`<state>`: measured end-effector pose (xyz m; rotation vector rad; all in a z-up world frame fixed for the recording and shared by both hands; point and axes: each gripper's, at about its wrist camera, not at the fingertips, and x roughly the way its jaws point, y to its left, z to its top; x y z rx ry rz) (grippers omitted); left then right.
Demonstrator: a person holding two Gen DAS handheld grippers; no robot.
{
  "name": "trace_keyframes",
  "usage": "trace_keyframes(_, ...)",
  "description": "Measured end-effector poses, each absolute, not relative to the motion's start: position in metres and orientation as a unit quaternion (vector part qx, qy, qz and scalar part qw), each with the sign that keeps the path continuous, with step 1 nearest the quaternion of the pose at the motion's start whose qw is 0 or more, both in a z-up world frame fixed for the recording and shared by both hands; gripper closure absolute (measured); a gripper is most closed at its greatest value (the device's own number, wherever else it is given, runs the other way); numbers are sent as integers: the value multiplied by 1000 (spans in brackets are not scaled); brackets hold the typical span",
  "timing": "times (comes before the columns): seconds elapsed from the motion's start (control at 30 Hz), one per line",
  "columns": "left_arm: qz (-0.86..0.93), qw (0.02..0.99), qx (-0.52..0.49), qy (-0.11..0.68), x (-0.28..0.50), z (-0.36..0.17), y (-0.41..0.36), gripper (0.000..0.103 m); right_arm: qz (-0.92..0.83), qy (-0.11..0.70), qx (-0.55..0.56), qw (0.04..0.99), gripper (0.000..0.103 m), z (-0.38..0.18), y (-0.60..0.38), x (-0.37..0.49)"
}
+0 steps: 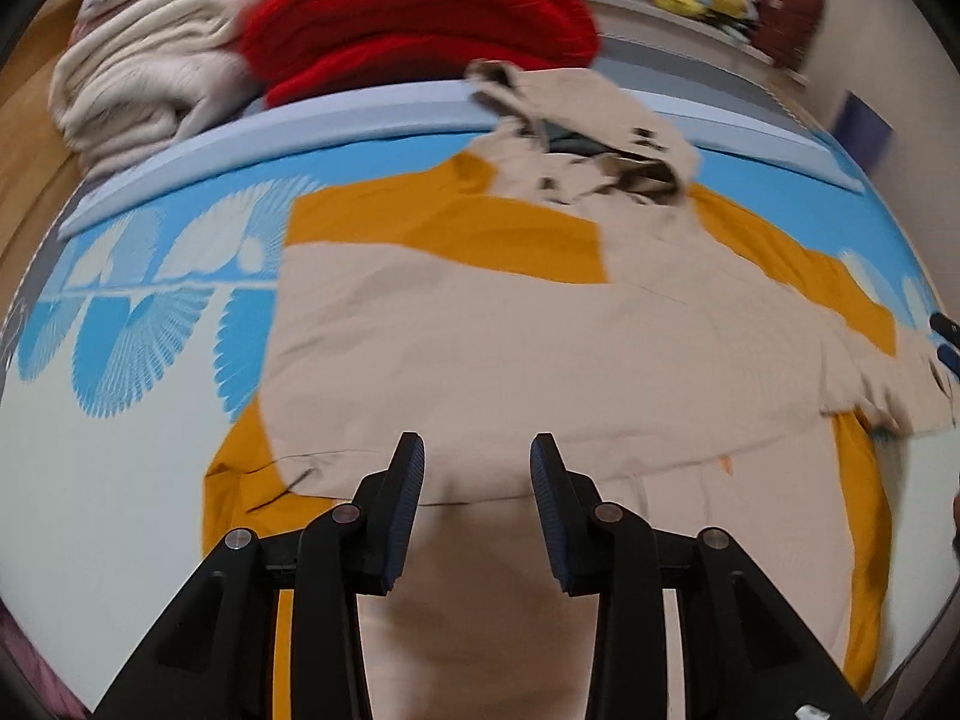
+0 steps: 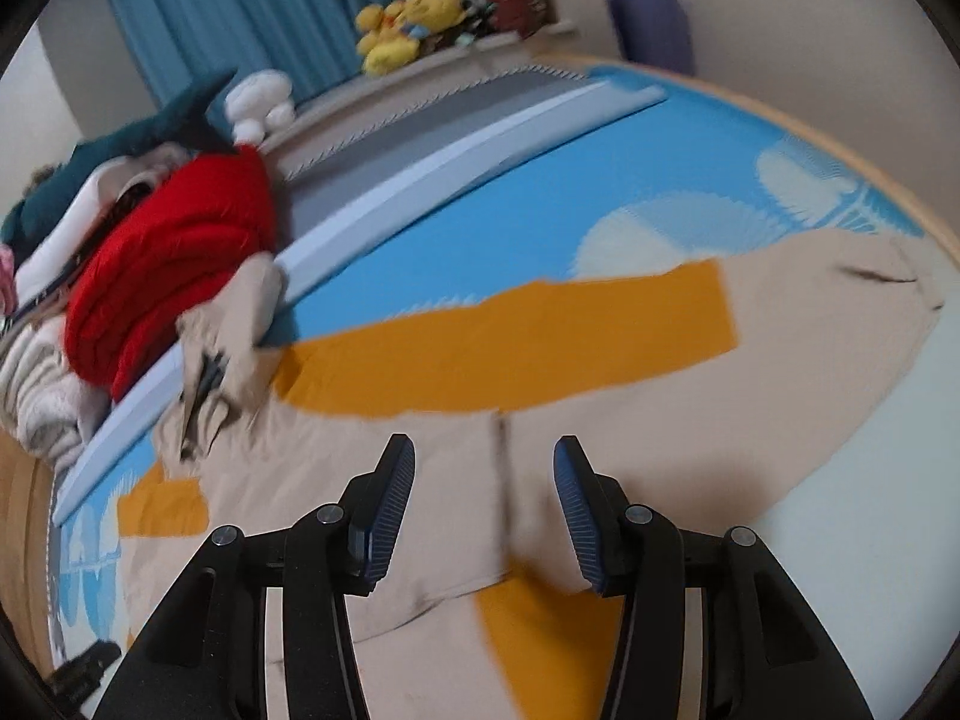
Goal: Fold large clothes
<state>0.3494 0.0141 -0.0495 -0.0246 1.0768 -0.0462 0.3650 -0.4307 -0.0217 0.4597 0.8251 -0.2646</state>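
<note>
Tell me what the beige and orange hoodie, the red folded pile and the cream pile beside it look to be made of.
Beige and orange hoodie: smooth matte woven or jersey cloth, probably cotton blend; it lies flat with soft creases. Red folded pile: thick ribbed knit or fleece, judging by its rounded bulky folds; blur leaves it open. Cream pile: fuzzy plush or fleece, with a nappy, ridged surface.

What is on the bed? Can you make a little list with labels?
Garment: beige and mustard-yellow hooded jacket, spread flat, sleeves folded across
Surface: blue and white patterned bed cover
Behind: folded red blanket, cream fleece blanket
Toys: yellow plush toys
Left gripper: open, empty
Right gripper: open, empty
</note>
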Motion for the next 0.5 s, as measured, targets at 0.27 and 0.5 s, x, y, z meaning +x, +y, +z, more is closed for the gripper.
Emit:
trace_keyframes(0.27,-50,858,-1,511,347,-50,-13,69,-229,369,263,861,85,-36,-559,318)
trace_keyframes(0.5,-68,856,2,512,348,-60,-28,69,-290,343,346,824,84,-73,-681,268)
